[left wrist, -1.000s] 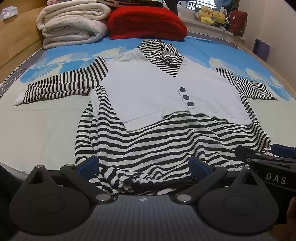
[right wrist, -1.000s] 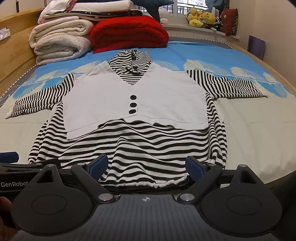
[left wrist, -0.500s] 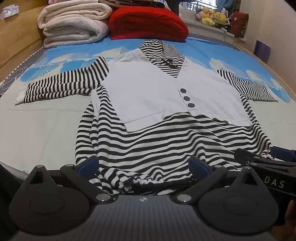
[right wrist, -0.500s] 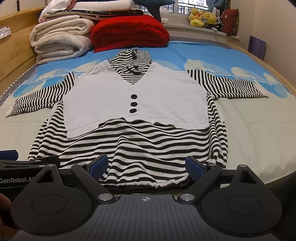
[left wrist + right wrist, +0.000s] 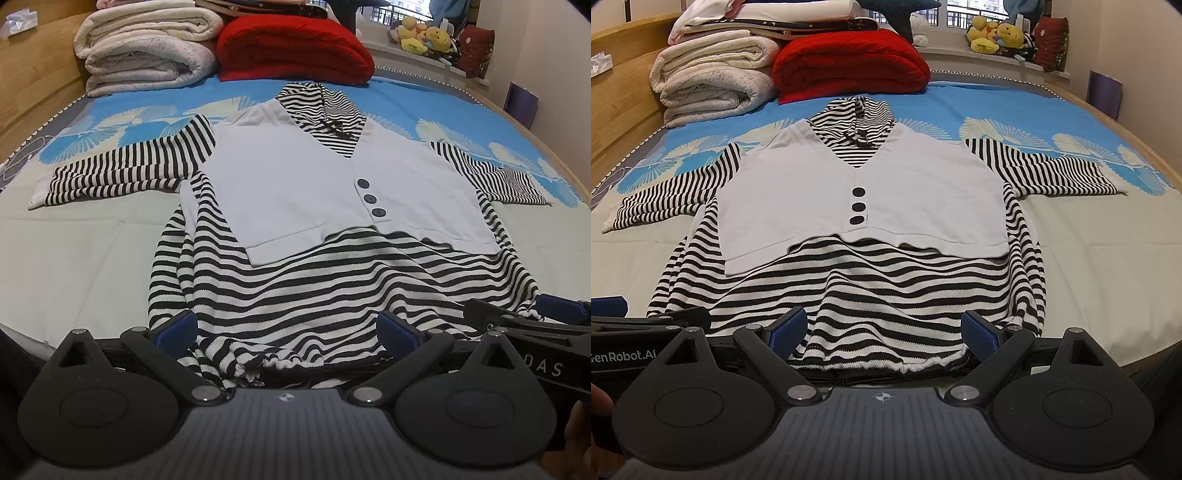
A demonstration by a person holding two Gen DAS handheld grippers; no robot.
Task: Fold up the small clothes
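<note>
Striped top (image 5: 332, 295) spread flat on bed (image 5: 74, 258), hem at 6 o'clock between released fingers of left gripper (image 5: 288, 332) and right gripper (image 5: 884, 332); fold unstarted, hem pinch probably next.

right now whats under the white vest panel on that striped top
Below the white vest panel, the striped top runs down to its hem, and its striped sleeves and collar show around the panel. Whatever lies directly beneath the panel is covered.

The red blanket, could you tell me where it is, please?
In both views, the red blanket lies at the bed's far end, right of the white blankets, just beyond the top's collar.
</note>
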